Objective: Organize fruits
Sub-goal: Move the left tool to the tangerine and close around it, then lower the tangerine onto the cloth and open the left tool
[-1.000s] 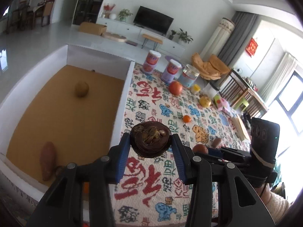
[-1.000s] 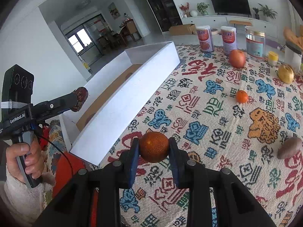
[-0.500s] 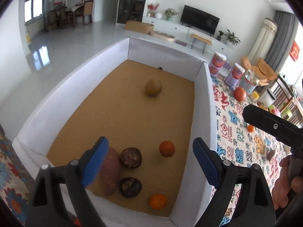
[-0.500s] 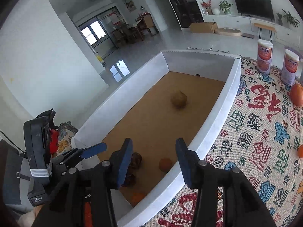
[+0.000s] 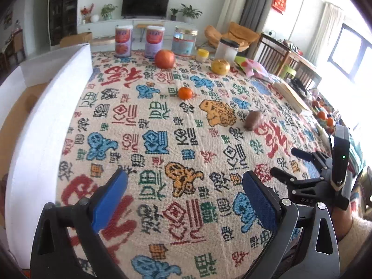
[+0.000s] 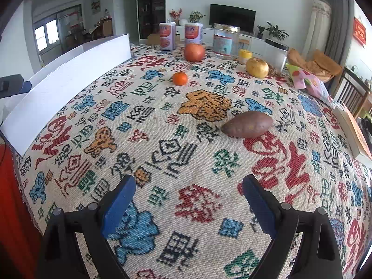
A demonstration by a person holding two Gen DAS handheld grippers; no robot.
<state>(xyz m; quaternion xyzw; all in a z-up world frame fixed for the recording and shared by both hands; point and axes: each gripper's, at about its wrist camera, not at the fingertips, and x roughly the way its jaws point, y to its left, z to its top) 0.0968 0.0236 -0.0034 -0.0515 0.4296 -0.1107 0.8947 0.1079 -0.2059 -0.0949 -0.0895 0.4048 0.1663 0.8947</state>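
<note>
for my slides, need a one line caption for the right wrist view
Open right claw above patterned tablecloth, sweet potato, tangerine and white box ahead.

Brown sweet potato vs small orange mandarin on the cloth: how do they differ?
The brown sweet potato is elongated with tapered ends and lies on its side; the small orange mandarin is round. The sweet potato is dull brown and clearly larger; the mandarin is bright orange. The sweet potato is nearer the right gripper. Both rest on the patterned woven cloth, outside the white box, ungripped.
</note>
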